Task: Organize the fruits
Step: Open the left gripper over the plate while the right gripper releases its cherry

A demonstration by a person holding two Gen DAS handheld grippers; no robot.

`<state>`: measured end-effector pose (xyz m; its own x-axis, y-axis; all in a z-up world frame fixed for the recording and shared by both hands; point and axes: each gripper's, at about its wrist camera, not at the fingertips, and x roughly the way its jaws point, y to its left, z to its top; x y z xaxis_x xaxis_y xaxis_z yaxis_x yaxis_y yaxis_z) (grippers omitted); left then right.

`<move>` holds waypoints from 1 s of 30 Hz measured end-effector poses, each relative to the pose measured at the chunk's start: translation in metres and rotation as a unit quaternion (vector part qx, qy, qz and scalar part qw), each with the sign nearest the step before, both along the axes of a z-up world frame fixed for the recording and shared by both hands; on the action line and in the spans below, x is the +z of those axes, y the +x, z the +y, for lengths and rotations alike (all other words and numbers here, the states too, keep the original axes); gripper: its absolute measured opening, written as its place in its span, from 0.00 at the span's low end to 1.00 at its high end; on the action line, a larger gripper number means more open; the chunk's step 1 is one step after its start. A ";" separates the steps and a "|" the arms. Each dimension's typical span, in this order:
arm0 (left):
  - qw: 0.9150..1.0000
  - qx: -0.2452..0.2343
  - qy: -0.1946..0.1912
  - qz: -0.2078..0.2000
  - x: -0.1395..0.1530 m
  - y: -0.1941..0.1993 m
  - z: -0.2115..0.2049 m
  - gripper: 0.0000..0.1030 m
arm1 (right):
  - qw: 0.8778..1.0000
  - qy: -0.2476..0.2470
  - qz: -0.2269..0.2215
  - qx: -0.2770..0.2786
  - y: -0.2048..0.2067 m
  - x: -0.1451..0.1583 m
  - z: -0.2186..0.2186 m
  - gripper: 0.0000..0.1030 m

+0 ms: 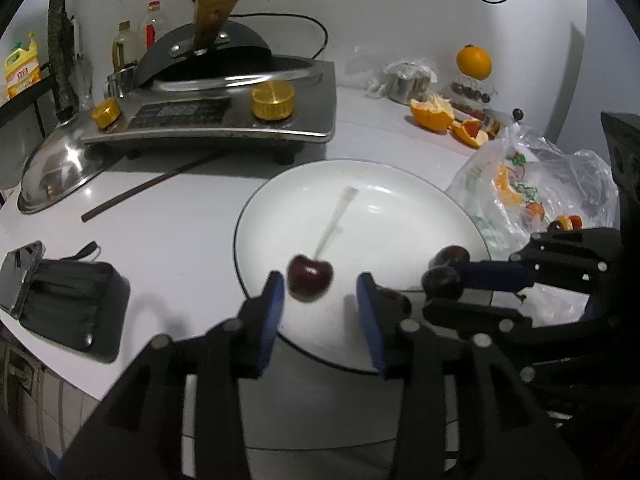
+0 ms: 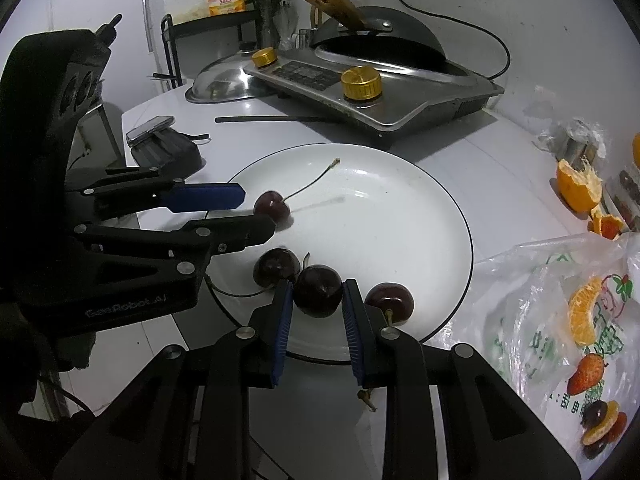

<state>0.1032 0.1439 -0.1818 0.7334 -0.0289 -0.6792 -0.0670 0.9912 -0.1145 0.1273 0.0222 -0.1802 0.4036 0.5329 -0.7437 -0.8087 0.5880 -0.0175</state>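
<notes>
A white plate (image 1: 372,208) (image 2: 400,220) lies on the white table. My left gripper (image 1: 320,284) (image 2: 248,210) is open over the plate's near rim, with a dark stemmed cherry (image 1: 310,280) (image 2: 272,206) between its fingertips, touching neither blue pad. My right gripper (image 2: 318,292) (image 1: 444,276) is shut on a second dark cherry (image 2: 318,290) just above the plate. Two more cherries (image 2: 276,266) (image 2: 390,298) lie on the plate on either side of it.
An induction cooker (image 1: 224,116) with a black wok stands behind the plate. A steel lid (image 1: 56,172), a chopstick (image 1: 148,186), a phone on a black case (image 1: 60,296), orange peels (image 1: 434,114), a whole orange (image 1: 474,60) and a printed plastic bag (image 2: 560,320) lie around.
</notes>
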 end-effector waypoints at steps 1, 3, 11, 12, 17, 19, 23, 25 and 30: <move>1.000 0.001 0.000 -0.001 0.001 0.000 0.000 0.43 | 1.000 0.001 -0.001 -0.001 0.000 0.001 -0.001 0.29; 1.000 0.002 0.002 -0.002 0.003 -0.002 -0.001 0.43 | 1.000 0.004 -0.002 -0.002 -0.001 0.003 -0.003 0.33; 1.000 0.004 0.008 -0.011 0.011 -0.008 -0.007 0.44 | 1.000 0.011 -0.011 -0.008 -0.006 0.010 -0.012 0.33; 1.000 0.005 0.009 -0.012 0.012 -0.009 -0.008 0.44 | 1.000 0.013 -0.012 -0.008 -0.007 0.011 -0.013 0.33; 1.000 0.006 0.013 -0.016 0.017 -0.013 -0.013 0.44 | 1.000 0.018 -0.018 -0.011 -0.011 0.016 -0.020 0.33; 1.000 0.005 0.014 -0.018 0.019 -0.015 -0.015 0.44 | 1.000 0.021 -0.020 -0.013 -0.013 0.019 -0.023 0.33; 1.000 0.001 0.018 -0.021 0.024 -0.019 -0.023 0.44 | 0.999 0.027 -0.024 -0.018 -0.016 0.023 -0.032 0.34; 1.000 -0.001 0.021 -0.024 0.026 -0.020 -0.027 0.44 | 0.999 0.030 -0.027 -0.022 -0.018 0.025 -0.038 0.34; 0.999 -0.005 0.024 -0.027 0.032 -0.022 -0.038 0.44 | 0.998 0.038 -0.029 -0.033 -0.022 0.029 -0.053 0.34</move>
